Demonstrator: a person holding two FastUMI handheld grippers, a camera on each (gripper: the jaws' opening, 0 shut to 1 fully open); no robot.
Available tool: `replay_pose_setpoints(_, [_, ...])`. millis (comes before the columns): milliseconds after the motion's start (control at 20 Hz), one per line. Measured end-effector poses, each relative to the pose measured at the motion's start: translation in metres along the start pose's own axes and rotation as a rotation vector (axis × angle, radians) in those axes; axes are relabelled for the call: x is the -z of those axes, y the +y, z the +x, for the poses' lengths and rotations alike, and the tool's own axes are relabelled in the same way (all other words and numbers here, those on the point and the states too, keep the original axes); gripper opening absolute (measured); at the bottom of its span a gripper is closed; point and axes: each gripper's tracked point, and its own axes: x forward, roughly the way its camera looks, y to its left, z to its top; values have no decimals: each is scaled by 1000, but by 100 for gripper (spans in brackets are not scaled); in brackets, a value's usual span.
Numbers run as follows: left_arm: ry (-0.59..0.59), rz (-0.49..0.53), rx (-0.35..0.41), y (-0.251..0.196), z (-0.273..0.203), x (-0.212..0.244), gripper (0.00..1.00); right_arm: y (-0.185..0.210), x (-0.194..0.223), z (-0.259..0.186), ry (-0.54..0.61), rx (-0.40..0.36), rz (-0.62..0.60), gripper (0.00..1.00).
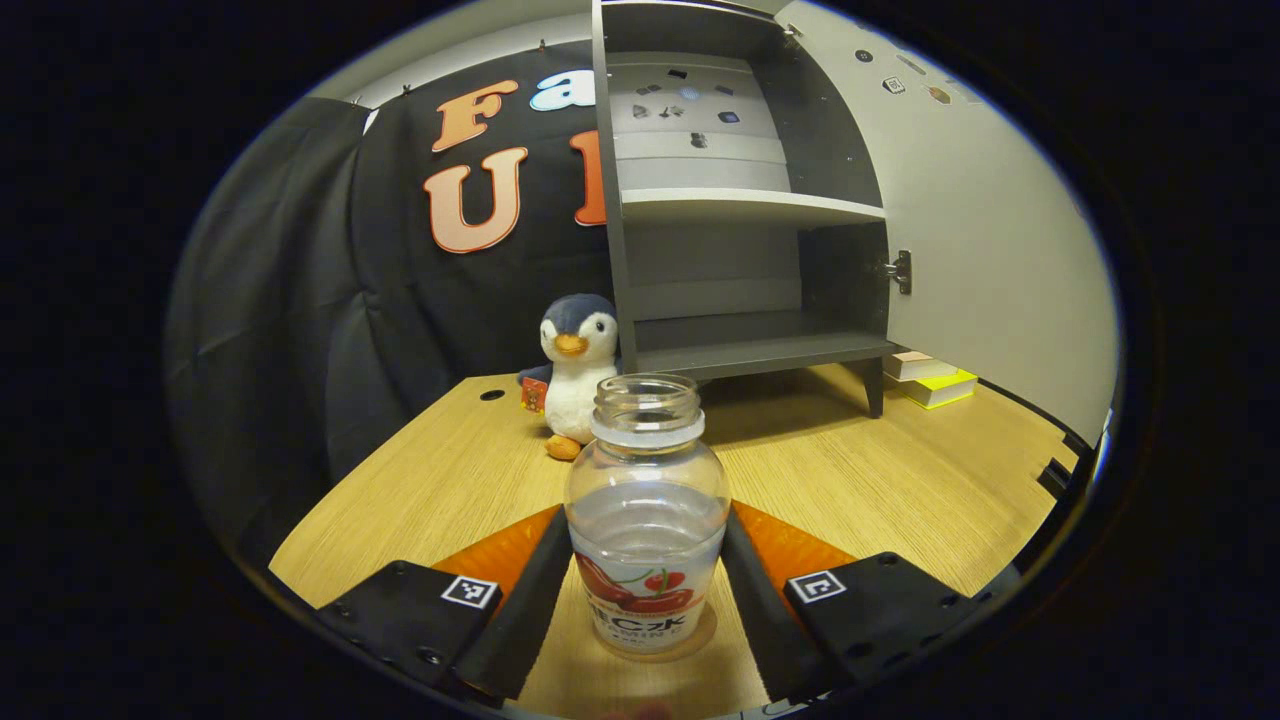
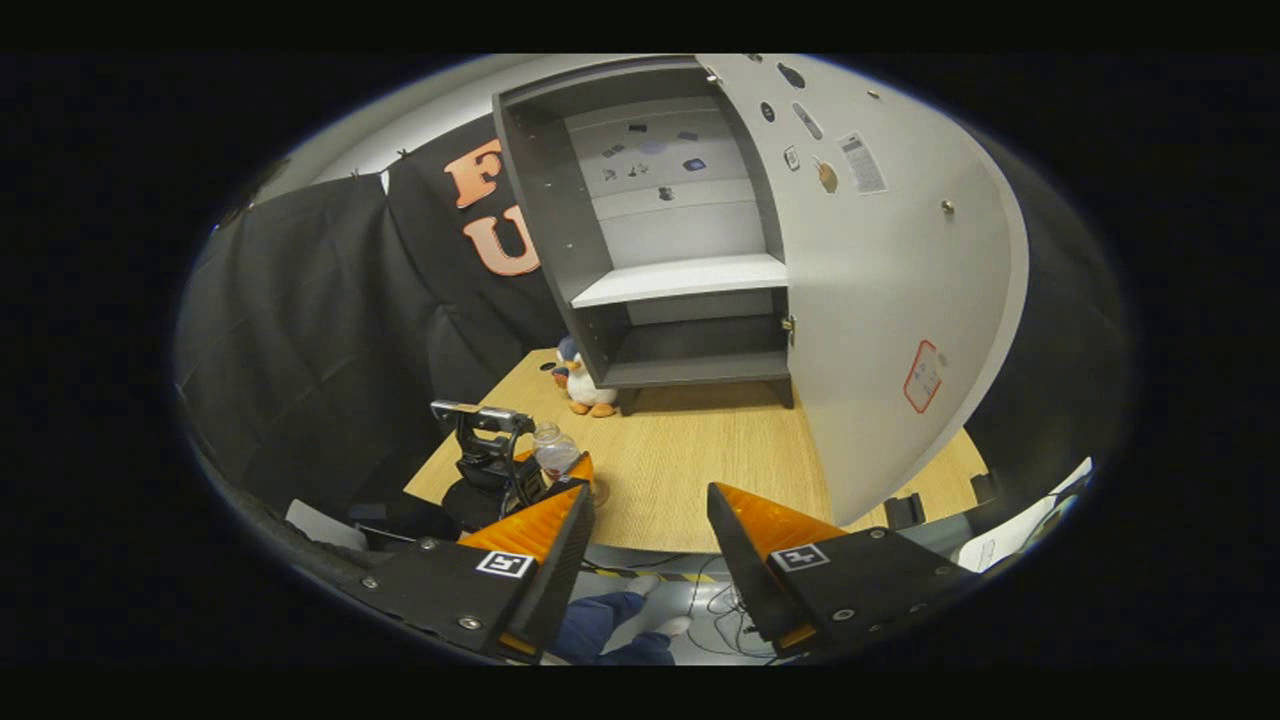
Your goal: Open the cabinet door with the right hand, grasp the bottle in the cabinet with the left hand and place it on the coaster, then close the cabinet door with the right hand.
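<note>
Bottle [image 1: 647, 520] stands between left gripper [image 1: 648, 590] fingers, tabletop [image 1: 880, 480] beyond open.

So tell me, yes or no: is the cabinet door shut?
No, the cabinet door stands swung wide open, baring the empty shelves.

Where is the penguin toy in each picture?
Left gripper view: the penguin toy sits on the table, left of middle, behind the bottle, beside the cabinet's left foot.
Right gripper view: small and far off, left of middle, by the same corner.
Shared landmark: the open cabinet.
</note>
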Motion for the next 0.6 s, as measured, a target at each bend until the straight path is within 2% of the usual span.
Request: replay_pose_setpoints(600, [2,-61,1,10,-11,-14,91,9,0,-3,-8,-41,18,71])
